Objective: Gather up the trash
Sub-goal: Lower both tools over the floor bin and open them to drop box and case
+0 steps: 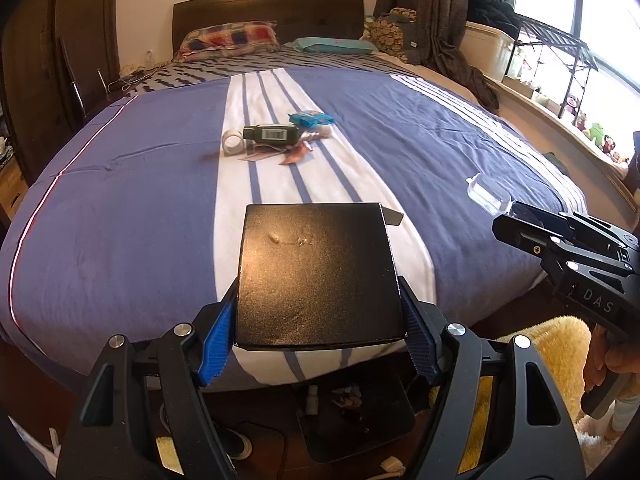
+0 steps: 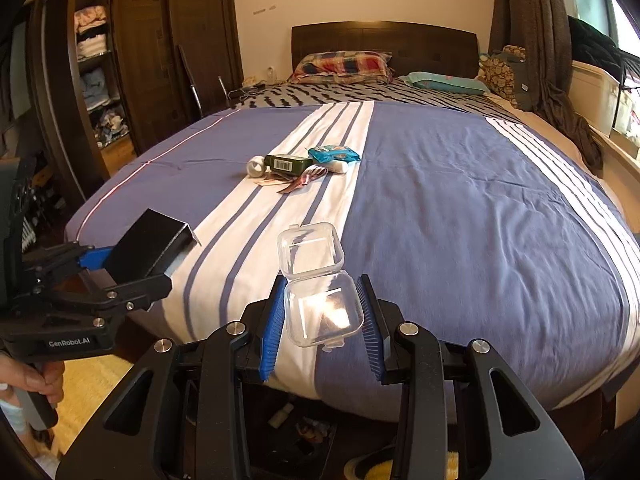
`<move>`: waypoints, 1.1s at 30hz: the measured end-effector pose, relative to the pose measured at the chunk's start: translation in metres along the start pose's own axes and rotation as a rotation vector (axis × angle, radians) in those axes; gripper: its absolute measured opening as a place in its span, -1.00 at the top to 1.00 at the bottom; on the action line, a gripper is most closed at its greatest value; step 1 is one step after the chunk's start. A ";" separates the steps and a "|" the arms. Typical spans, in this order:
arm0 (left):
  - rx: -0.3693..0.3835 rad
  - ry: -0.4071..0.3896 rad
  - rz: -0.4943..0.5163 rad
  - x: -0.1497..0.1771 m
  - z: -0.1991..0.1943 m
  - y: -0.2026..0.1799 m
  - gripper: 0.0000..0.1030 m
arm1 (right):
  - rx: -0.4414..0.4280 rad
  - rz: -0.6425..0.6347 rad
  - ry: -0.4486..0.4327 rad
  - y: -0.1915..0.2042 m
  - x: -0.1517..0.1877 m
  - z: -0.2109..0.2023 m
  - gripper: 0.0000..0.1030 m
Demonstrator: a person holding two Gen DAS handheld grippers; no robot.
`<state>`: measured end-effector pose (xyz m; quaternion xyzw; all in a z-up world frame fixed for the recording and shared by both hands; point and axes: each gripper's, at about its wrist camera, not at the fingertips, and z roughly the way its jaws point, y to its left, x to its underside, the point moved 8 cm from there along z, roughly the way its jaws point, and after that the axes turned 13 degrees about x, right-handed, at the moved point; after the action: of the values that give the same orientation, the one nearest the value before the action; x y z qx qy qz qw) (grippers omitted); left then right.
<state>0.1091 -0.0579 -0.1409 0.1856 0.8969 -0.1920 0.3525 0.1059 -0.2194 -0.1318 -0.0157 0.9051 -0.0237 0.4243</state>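
A flat black square cardboard box (image 1: 318, 276) is clamped by its two side edges between the blue pads of the left gripper (image 1: 318, 334), held out level over the foot of the bed, presumably so it can be carried off as trash. A small clear hinged plastic case (image 2: 320, 300), lid flipped open, is pinched across its base by the right gripper (image 2: 320, 320), jaws closed narrow on it; the lid hangs free ahead of the fingertips.

Both items are lifted off the blue-and-white striped bedspread (image 1: 120, 208), not resting on it. More trash is left in a cluster mid-bed on the white stripe: a dark green bottle with a barcode label (image 1: 272, 135), lying on its side, a white tape roll (image 1: 232, 142) touching its cap end, a blue snack wrapper (image 1: 312, 117) just behind, and reddish-brown foil wrappers (image 1: 296, 154) in front.

A dark bin (image 1: 356, 420) on the floor below the bed edge, some scraps already inside, is judged the likely drop spot.
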 end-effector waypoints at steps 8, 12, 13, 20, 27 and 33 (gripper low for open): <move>0.009 0.033 0.008 0.044 -0.001 -0.017 -0.34 | -0.016 0.014 0.038 0.003 0.036 -0.012 0.30; 0.018 0.075 0.005 0.068 0.007 -0.019 -0.34 | -0.028 -0.001 0.094 0.012 0.064 -0.006 0.30; 0.018 0.086 0.001 0.074 0.010 -0.018 -0.34 | -0.033 -0.006 0.111 0.015 0.071 -0.003 0.30; 0.038 0.189 -0.034 0.122 0.041 -0.011 -0.34 | -0.064 -0.029 0.248 0.032 0.126 0.022 0.30; 0.051 0.290 -0.080 0.163 0.075 0.002 -0.34 | -0.071 -0.034 0.386 0.043 0.174 0.055 0.30; 0.082 0.388 -0.136 0.195 0.105 0.014 -0.34 | -0.099 -0.012 0.489 0.052 0.206 0.076 0.30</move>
<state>0.0420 -0.0570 -0.3520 0.1722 0.9498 -0.2125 0.1516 0.0325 -0.1796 -0.3410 -0.0359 0.9808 0.0151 0.1911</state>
